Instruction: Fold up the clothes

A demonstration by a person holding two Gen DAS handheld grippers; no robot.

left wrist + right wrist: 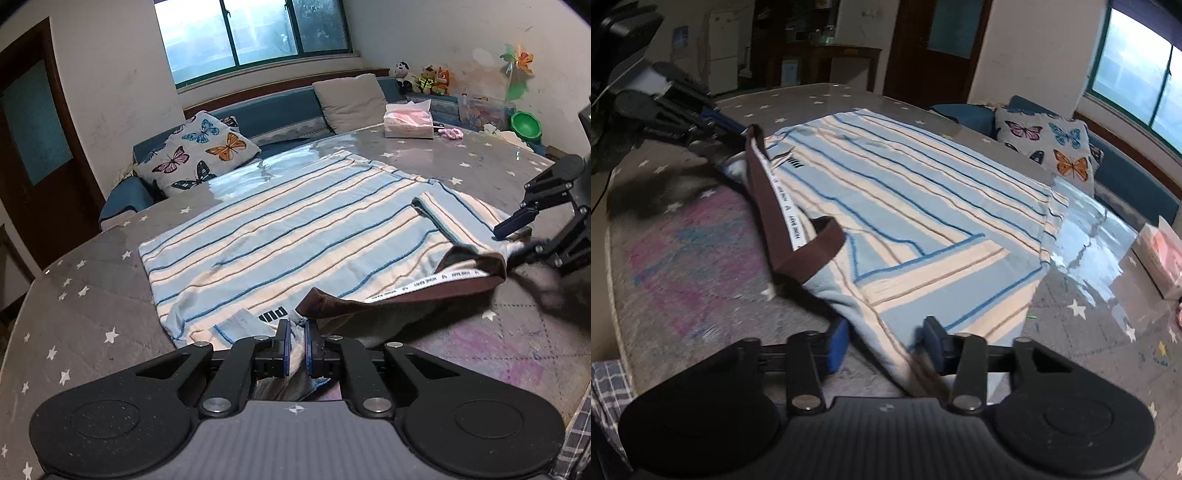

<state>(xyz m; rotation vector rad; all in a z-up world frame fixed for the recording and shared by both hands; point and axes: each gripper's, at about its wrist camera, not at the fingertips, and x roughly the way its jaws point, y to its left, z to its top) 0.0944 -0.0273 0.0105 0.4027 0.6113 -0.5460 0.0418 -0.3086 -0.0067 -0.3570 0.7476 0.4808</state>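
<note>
striped shirt spread flat on the star-print table cover, brown collar lifted at the near edge. left gripper pinched tight on a shoulder fold. right gripper part open, straddling the other shoulder's cloth, pads not pressing. butterfly pillow beyond

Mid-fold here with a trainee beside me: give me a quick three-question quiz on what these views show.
1. True or false: the left tongs are shut on the shirt.
2. What colour is the collar? A green, B brown, C red.
3. Fill in: the cushion by the window is printed with ____.

Key: 1 true; 2 B; 3 butterflies.
</note>
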